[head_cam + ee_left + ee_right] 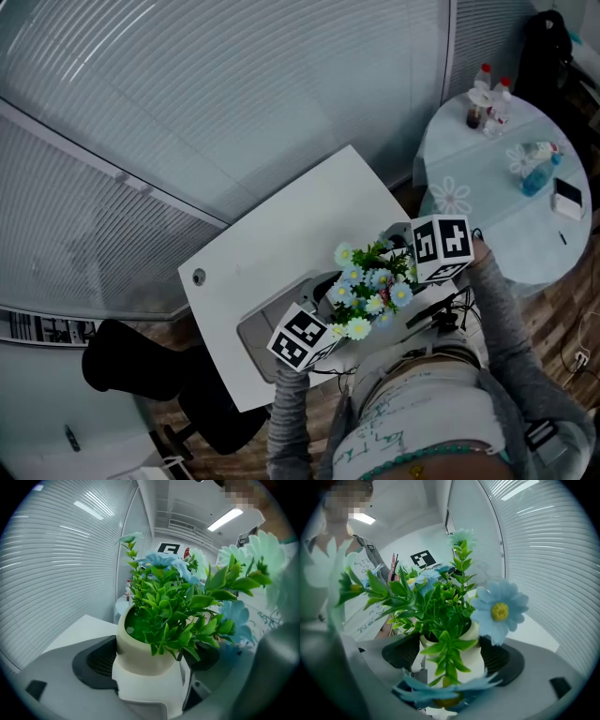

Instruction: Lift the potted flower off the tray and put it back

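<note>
The potted flower point(370, 286), green leaves with pale blue and white daisies in a cream pot point(140, 651), sits between both grippers at the white table's near edge. My left gripper point(339, 317) is shut on the pot, its black pads point(96, 660) pressed to the sides. From the opposite side my right gripper point(405, 275) is shut on the same pot point(476, 660), with its pads point(502, 657) against it. The grey tray point(258, 333) lies just left of the flowers. Foliage hides the pot's base, so whether it rests on the tray cannot be told.
The white table point(281, 244) stands against slatted blinds. At the right, a round table point(469, 202) holds small bottles point(492, 101), a blue spray bottle point(539, 171) and a phone point(567, 197). A black chair point(141, 367) is at the lower left. My torso is close behind.
</note>
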Available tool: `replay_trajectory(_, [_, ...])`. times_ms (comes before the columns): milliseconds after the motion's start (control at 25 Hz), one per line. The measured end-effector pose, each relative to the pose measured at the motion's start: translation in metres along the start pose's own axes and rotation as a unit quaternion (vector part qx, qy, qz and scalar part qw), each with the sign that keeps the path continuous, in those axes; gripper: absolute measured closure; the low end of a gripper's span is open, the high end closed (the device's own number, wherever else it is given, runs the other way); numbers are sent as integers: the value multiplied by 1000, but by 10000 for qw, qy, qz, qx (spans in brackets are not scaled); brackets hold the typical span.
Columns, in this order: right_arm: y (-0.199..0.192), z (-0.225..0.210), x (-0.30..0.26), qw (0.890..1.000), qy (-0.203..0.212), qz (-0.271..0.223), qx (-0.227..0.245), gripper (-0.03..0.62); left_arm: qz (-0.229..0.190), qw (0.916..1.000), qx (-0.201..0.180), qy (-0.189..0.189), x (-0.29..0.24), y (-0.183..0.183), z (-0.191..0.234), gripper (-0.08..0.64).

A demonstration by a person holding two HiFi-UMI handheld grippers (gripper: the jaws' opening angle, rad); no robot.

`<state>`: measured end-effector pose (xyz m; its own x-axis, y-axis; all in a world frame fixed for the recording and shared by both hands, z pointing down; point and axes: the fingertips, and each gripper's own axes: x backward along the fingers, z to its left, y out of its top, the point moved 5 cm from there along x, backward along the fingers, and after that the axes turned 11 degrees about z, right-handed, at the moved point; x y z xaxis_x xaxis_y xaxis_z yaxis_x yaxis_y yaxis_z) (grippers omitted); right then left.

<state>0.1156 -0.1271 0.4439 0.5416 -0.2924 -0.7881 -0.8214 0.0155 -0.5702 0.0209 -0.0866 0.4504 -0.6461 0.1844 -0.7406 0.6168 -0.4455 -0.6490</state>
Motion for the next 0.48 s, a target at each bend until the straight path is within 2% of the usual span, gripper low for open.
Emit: replay_trajectory(480, [5,4,14,9999,-60,90,64,209,21,9999,-77,76,8,13,-4,123])
